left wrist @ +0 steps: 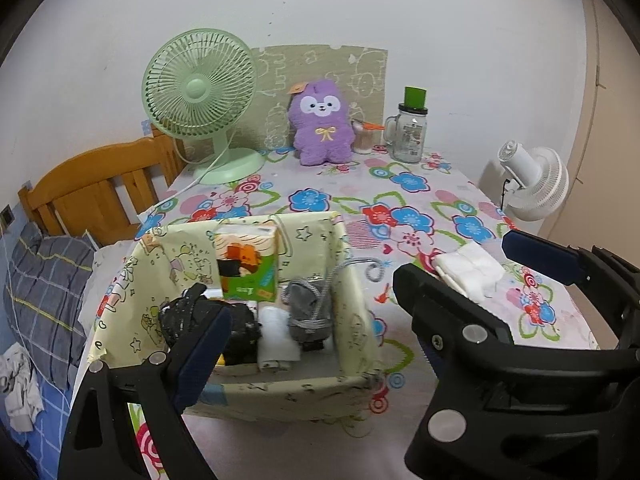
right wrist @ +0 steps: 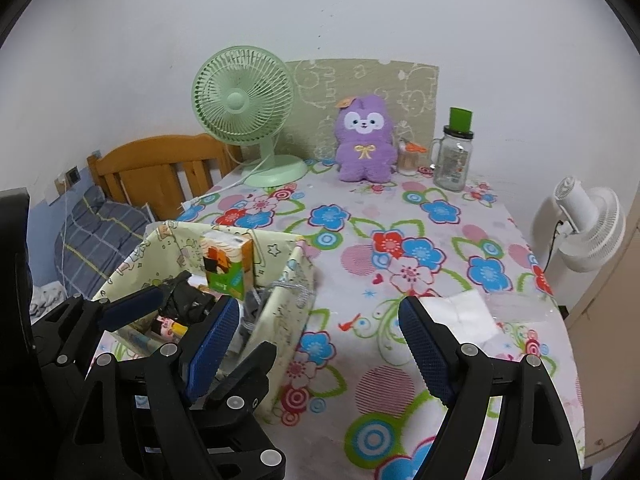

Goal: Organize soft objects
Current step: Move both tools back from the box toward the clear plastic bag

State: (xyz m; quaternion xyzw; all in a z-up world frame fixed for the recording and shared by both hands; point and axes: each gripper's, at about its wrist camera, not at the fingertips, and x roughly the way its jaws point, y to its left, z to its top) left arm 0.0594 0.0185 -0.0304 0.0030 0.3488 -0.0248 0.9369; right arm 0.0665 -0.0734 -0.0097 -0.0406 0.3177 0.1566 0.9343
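Left claw: mine, jaws wide apart, nothing between the pads – hanging over the near edge of the bin.
Right claw: also mine, jaws spread wide, empty; pads over bare cloth just right of the bin.
Bin: pale yellow fabric box w/ cartoon print, front-left on the table.
In the bin: green-and-orange tissue pack standing upright at the back; black crumpled item on the left; white rolled cloth in the middle; grey knit piece w/ a cord trailing over the right wall.
White folded cloth: lying flat on the tablecloth, outside the bin, to its right – near my right claw's far finger in the left wrist view.
Purple plush: upright at the back of the table, against the patterned board, well apart from the bin.
Tablecloth: floral, blue/red/pink.
Green fan: back left, beside the plush.
Glass jar: green lid, back right; small cup beside it, contents unclear.
White fan: off the table's right side.
Bed: left of table, wooden headboard, plaid pillow.
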